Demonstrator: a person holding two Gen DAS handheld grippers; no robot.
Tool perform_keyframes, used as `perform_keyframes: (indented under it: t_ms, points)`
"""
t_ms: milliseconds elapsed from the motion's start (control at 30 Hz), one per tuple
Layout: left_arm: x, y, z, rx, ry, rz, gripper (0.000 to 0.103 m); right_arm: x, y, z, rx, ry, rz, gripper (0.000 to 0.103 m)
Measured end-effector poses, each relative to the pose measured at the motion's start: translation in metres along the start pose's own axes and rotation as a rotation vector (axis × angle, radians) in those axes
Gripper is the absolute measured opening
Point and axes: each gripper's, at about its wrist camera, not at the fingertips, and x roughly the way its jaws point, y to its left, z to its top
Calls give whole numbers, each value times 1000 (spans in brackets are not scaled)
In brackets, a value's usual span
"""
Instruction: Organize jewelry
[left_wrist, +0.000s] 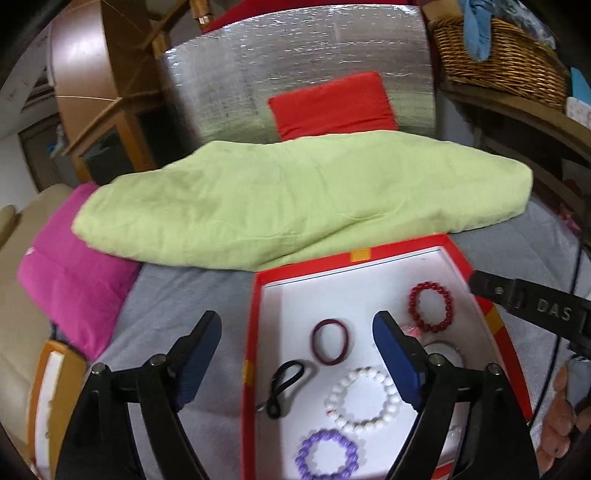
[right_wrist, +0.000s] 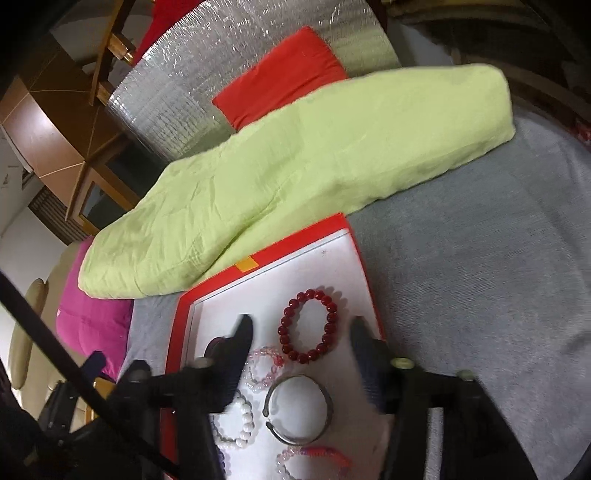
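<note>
A red-rimmed tray (left_wrist: 255, 317) with a white floor lies on a grey cloth and holds the jewelry. In the left wrist view I see a dark red bead bracelet (left_wrist: 431, 306), a maroon ring band (left_wrist: 331, 341), a black hair tie (left_wrist: 284, 382), a white bead bracelet (left_wrist: 364, 400) and a purple bead bracelet (left_wrist: 328, 455). My left gripper (left_wrist: 297, 334) is open and empty above the tray's left part. My right gripper (right_wrist: 303, 326) is open and empty, straddling the red bead bracelet (right_wrist: 310, 326). A pink bracelet (right_wrist: 264, 367) and a metal bangle (right_wrist: 299, 410) lie nearer.
A folded light green blanket (left_wrist: 295, 199) lies behind the tray (right_wrist: 181, 314), with a magenta cushion (left_wrist: 74, 277) at left and a red cushion (left_wrist: 332, 105) against a silver foil panel (left_wrist: 221, 85). A wicker basket (left_wrist: 502, 62) sits on a shelf at right. An orange box (left_wrist: 48, 387) lies at lower left.
</note>
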Motion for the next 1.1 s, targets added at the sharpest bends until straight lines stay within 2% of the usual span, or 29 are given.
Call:
perform_keyframes:
  t_ms: [67,167,433,567,900,1100]
  points:
    - [-6,0,-3,23,22,49,88,-8,2,-2,-16,-3,-7,60]
    - [-21,2,-13,55,15,66,88,-24,8,-9,-52,-19,-21,60]
    - [-68,22,-43,48,-10,133,89,-75,40,-42,-222,-42,-120,60]
    - [-97,37,-66,12,-25,84,89,-107,46,-69,-274,-58,-138,63]
    - [-146,52,-137,-27,-25,29,89,-182,50,-150,-342,-105,-161,69]
    - [-154,56,-145,-70,-43,1,89,-188,50,-177,-383,-100,-171,72]
